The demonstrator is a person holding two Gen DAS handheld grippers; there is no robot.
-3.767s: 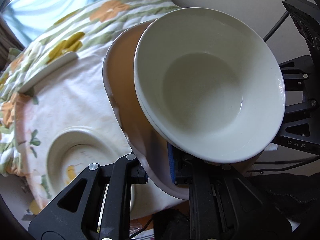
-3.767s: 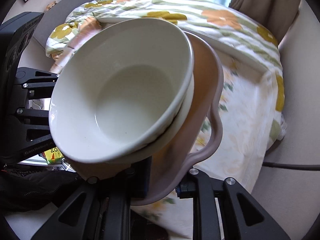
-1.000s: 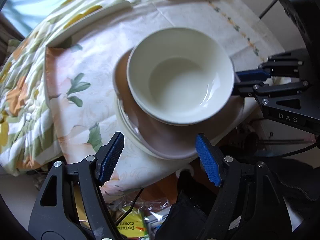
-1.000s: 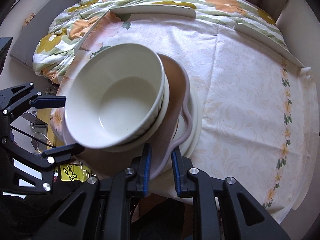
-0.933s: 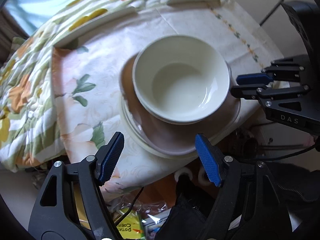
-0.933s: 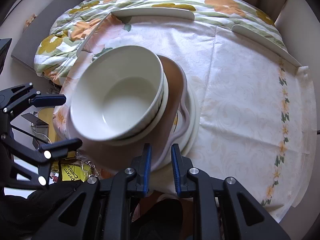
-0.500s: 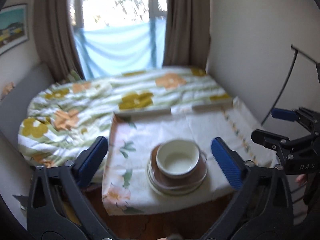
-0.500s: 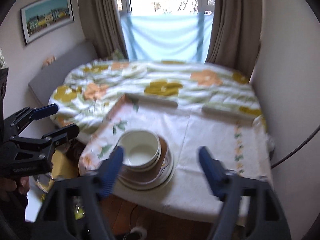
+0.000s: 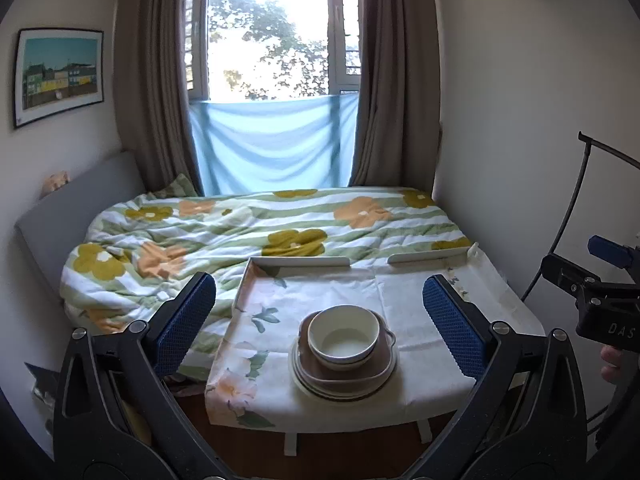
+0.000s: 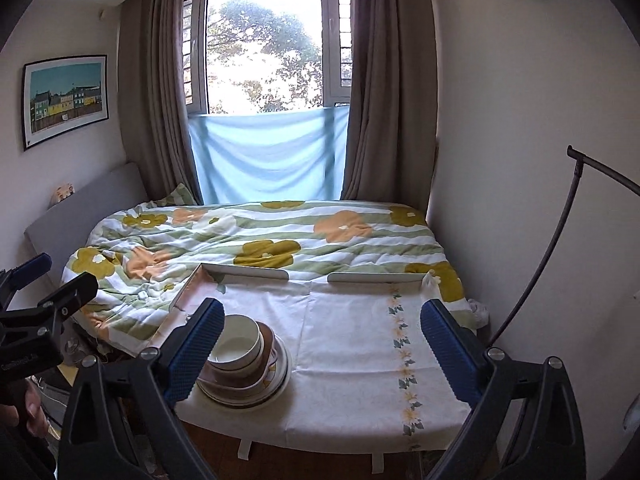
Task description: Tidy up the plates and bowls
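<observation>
Bedroom with a low table [image 9: 420,300] under a floral tablecloth [image 9: 256,344] at the foot of a bed. Nearest, the left gripper [image 9: 318,326] and right gripper [image 10: 320,350] are both spread wide and hold nothing, raised level well back from the table's front edge. By the front edge, toward its left corner, sits the stack: white bowl [image 9: 343,334] upright, mouth up, on a brown handled dish [image 9: 376,364] atop white plates [image 9: 304,378]. Beyond lie the flowered duvet [image 9: 256,232], blue cloth [image 9: 272,144] and curtained window [image 9: 272,28].
</observation>
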